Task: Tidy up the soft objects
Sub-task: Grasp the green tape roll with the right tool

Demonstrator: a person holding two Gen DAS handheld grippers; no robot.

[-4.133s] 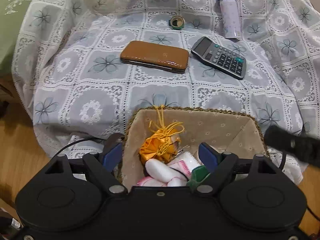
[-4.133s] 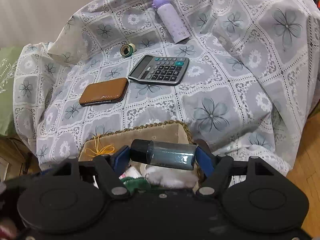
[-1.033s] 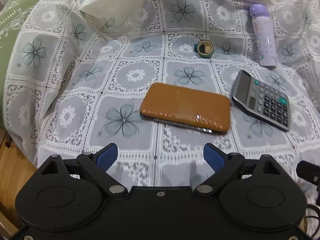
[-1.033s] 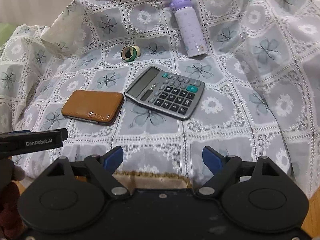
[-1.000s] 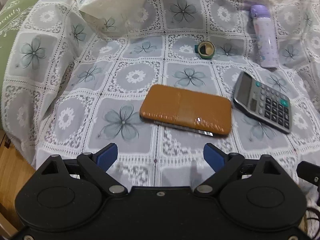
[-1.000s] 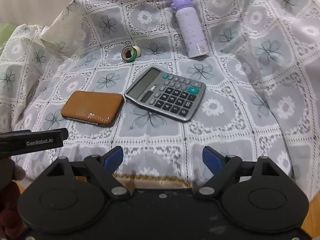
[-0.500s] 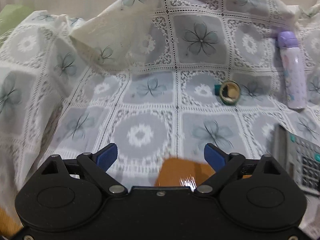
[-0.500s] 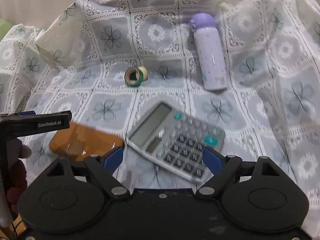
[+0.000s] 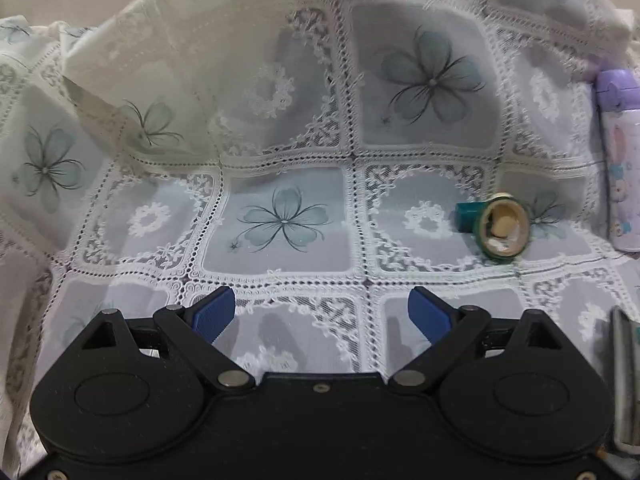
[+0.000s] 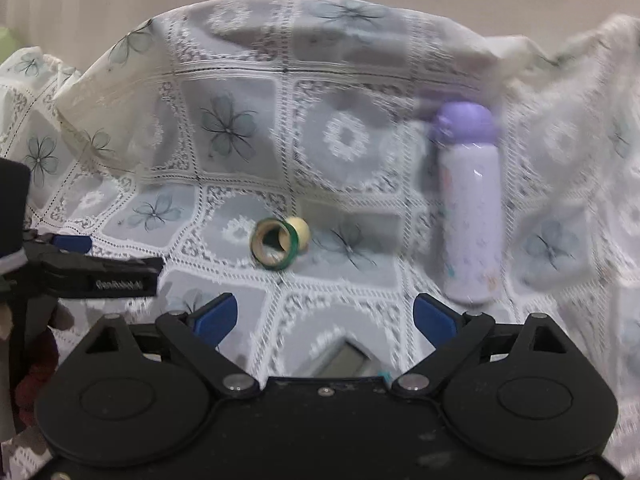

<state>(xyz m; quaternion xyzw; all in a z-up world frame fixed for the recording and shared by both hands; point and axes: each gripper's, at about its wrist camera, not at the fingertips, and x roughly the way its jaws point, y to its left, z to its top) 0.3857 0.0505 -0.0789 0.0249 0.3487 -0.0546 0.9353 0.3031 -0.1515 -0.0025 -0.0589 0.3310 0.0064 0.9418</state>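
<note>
A floral lace cloth [image 9: 280,216] is seen draped over the surface, with a folded flap raised toward its far left corner. The left gripper [image 9: 318,314] is held low over the cloth's near middle, its blue-padded fingers [image 9: 210,314] spread wide with nothing between them. The right gripper [image 10: 325,317] is likewise held released and empty, above the near edge of the cloth.

A green tape roll [image 9: 502,227] is lying on its side toward the right of the cloth, and appears in the right wrist view [image 10: 278,246] near the cloth's middle. A lilac flask [image 10: 470,208] with a purple cap is lying well to the right of the roll, blurred by motion; only its edge [image 9: 619,160] is caught in the left wrist view. A calculator [image 10: 342,358] is partly visible just beyond the right gripper's body. No soft object of the task can be made out in either view.
</note>
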